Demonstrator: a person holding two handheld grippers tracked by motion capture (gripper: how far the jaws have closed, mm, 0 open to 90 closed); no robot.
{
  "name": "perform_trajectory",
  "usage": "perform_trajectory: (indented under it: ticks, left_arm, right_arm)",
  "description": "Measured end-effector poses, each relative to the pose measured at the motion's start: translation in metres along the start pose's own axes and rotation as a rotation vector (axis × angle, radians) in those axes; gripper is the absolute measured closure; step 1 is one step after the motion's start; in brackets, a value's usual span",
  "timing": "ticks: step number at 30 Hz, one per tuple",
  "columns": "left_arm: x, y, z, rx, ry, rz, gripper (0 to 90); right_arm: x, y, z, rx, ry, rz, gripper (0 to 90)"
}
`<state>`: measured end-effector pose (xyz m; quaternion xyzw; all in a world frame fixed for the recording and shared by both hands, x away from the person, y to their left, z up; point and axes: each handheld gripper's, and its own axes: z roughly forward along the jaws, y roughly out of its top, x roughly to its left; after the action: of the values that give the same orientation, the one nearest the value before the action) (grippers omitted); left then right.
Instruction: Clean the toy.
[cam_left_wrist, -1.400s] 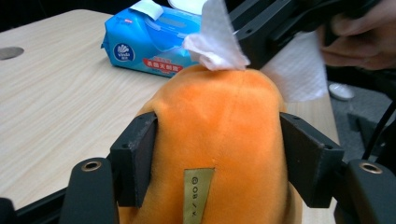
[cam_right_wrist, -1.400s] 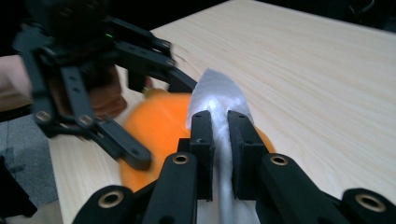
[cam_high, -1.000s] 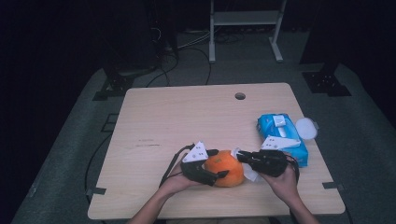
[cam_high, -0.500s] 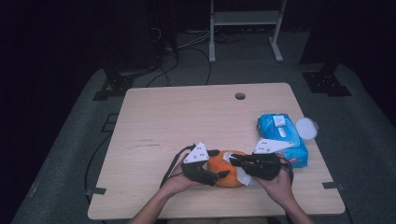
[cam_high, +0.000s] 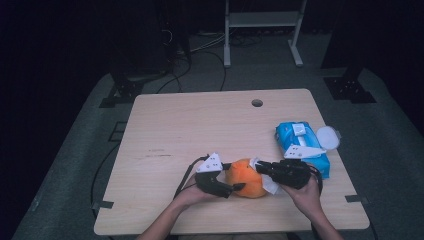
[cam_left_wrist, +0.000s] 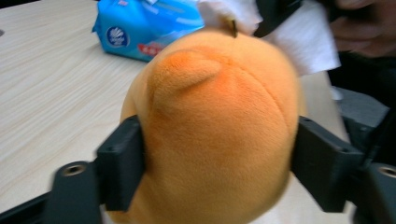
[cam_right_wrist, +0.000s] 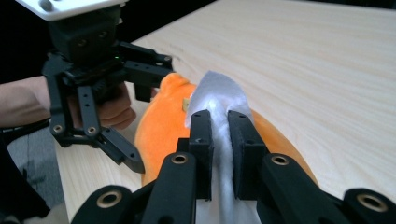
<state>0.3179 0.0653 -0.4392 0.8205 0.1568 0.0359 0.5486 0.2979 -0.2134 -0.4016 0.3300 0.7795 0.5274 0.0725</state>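
- Under both tongs, the table (cam_high: 175, 120) carries a blue wipes pack (cam_high: 300, 142) just beyond the right tongs, its lid flipped open.
- Between the two tongs sits the orange plush (cam_high: 246, 177), near the table's front edge; the left tongs (cam_high: 227, 179) are clenched on its sides, holding it steady.
- Pinched in the right tongs (cam_right_wrist: 219, 128), a white wipe (cam_right_wrist: 219, 95) lies against the plush's top.
- Judging by this, a wipe is already drawn and wiping is underway; how much of the plush remains to be wiped cannot be told.
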Motion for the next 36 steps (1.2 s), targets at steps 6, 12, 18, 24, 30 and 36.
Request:
perform_trajectory:
  ticks: [6, 12, 18, 24, 30, 36]
  left_arm:
    - [-0.01, 0.022, -0.025, -0.032, -0.024, 0.068, 30.9]
    - [-0.014, 0.019, -0.018, 0.01, 0.031, 0.076, 34.0]
    - [-0.015, 0.018, -0.014, 0.009, 0.06, 0.056, 33.2]
    - [-0.013, 0.018, -0.014, 0.007, 0.062, 0.034, 31.1]
    - [-0.018, 0.02, -0.01, 0.021, 0.08, 0.043, 29.2]
    - [-0.029, 0.024, -0.004, 0.037, 0.077, 0.083, 26.3]
  right_arm:
    - [0.001, 0.002, 0.003, -0.006, -0.002, 0.008, 79.7]
    - [-0.001, -0.001, 0.013, 0.023, 0.009, 0.026, 80.5]
    - [0.02, 0.007, 0.004, -0.034, 0.066, -0.008, 80.6]
    - [0.021, 0.006, 0.007, -0.025, 0.087, -0.021, 80.5]
    - [0.008, 0.001, 0.005, -0.007, 0.006, -0.005, 80.6]
    - [0.032, 0.012, 0.003, -0.023, 0.028, -0.094, 80.7]
